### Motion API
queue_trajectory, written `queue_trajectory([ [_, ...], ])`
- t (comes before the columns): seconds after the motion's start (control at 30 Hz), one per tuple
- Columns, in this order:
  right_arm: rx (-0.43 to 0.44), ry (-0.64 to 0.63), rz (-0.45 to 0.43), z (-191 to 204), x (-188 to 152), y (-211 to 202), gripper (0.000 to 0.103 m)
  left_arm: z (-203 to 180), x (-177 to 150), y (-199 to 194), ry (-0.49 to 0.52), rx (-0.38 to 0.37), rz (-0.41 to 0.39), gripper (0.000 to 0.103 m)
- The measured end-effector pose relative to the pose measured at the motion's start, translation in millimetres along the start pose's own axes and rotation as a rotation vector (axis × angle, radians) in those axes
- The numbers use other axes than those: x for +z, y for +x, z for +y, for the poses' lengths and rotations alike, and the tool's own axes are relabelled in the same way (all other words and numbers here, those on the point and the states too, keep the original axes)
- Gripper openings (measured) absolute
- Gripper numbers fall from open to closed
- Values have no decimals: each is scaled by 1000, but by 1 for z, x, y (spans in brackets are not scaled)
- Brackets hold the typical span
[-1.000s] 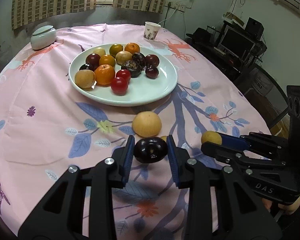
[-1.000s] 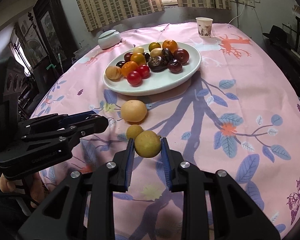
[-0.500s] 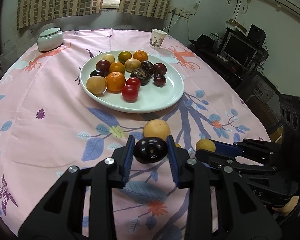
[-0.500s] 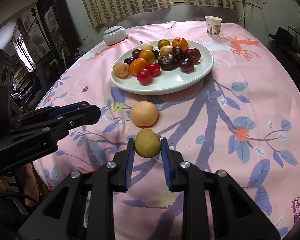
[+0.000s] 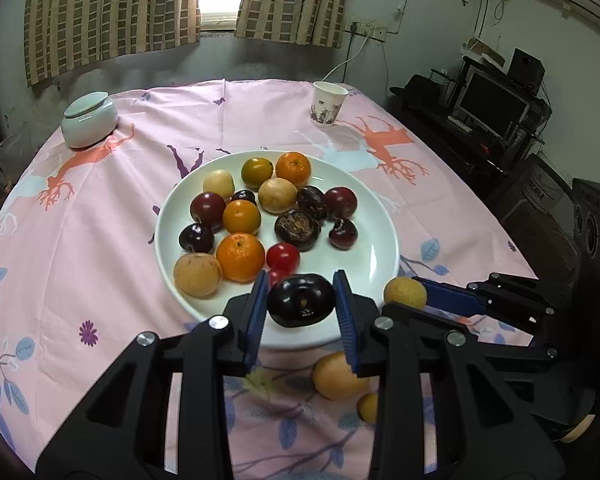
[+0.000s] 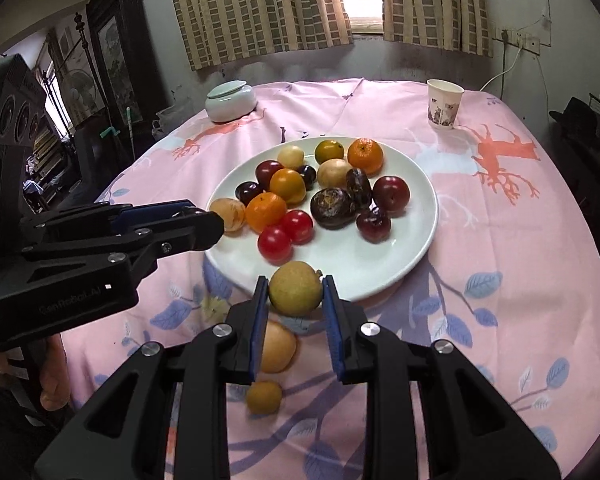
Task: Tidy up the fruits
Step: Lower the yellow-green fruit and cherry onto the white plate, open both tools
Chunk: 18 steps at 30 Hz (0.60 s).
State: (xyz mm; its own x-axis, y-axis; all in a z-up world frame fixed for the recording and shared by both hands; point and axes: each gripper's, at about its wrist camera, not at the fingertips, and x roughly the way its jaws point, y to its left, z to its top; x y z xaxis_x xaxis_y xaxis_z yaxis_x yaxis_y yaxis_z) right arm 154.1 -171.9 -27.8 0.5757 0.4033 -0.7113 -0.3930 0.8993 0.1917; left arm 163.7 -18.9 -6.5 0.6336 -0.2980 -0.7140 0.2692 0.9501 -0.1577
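The left gripper [image 5: 301, 300] has its jaws clamped on a dark purple round plum [image 5: 301, 299] over the near rim of the white round plate [image 5: 374, 264] mid-desk, while the right gripper [image 6: 295, 295] pinches a yellow-green round fruit [image 6: 295, 294] above that same rim.

In the left wrist view, the left tool [image 5: 302, 307] and the dark fruit [image 5: 301, 300] it grips cover the near rim of the white plate [image 5: 374, 258] and most of a red fruit [image 5: 277, 276] behind them, while its right finger hides part of the pale round fruit [image 5: 334, 376] and the small yellow one [image 5: 367, 407] on the surface. In the right wrist view, the right tool [image 6: 295, 300] overlaps the plate's near edge, and the left tool [image 6: 204, 226] covers part of a tan fruit [image 6: 230, 213]. The print on the paper cup [image 6: 444, 105] is too small to make out.
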Motion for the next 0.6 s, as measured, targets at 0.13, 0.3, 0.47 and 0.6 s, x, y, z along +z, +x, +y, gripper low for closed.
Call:
queue_trajectory([
  [0.13,10,9,15,-8,12,18,27,11,7,24,-23,9,29,33],
  [0.3,2,7,50,-11,18,42,27,25,7,44,-51,20,59,33],
  [0.47,-4,9,87,-14,17,60,27,28,6,52,-49,24,70,34],
  [0.6,2,17,104,-16,18,70,27,30,5,58,-58,33,78,34],
])
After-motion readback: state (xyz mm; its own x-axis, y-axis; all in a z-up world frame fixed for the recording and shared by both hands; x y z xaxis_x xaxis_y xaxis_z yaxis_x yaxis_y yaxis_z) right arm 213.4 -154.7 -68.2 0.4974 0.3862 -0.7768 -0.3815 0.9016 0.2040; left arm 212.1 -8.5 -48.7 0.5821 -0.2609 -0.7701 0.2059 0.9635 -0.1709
